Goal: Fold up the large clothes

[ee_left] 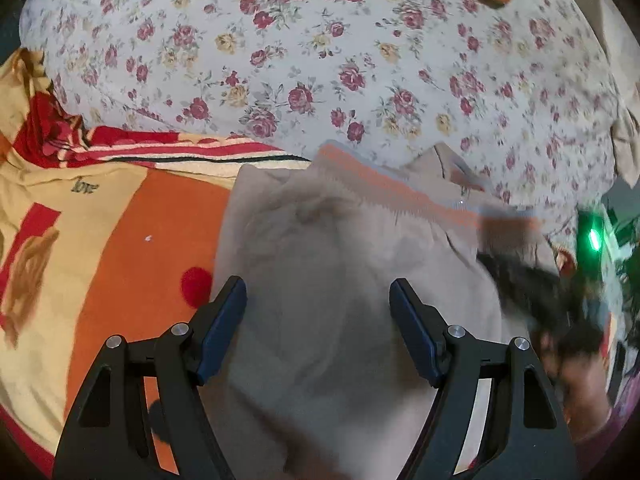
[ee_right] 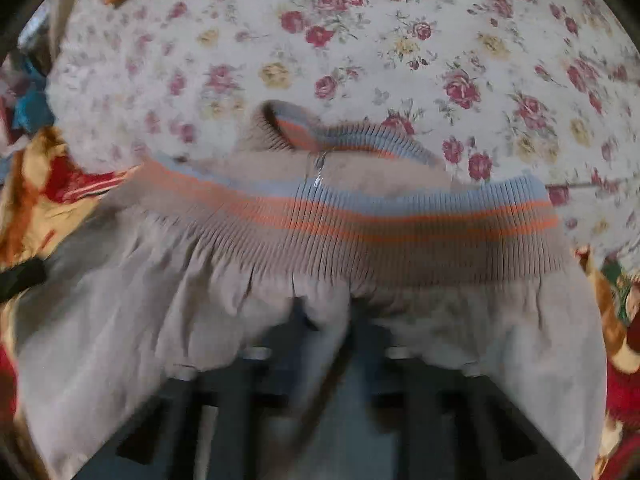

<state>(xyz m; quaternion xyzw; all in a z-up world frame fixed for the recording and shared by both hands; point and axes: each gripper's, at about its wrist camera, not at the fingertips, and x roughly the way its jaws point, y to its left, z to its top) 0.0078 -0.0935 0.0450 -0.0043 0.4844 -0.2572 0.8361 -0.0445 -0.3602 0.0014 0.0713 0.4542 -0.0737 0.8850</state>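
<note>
Floral bedsheet (ee_left: pixel 320 52) under beige zip jacket (ee_right: pixel 132 320).
Left gripper (ee_left: pixel 318 312) spread wide, empty, above jacket; right gripper (ee_right: pixel 328 320) pinched a jacket fold.

Only "love", on yellow-orange blanket (ee_left: pixel 86 188).

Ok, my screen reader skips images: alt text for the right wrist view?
The right gripper pinches a beige jacket just below its ribbed, orange- and blue-striped hem, over a floral bedsheet. The picture is blurred.
</note>
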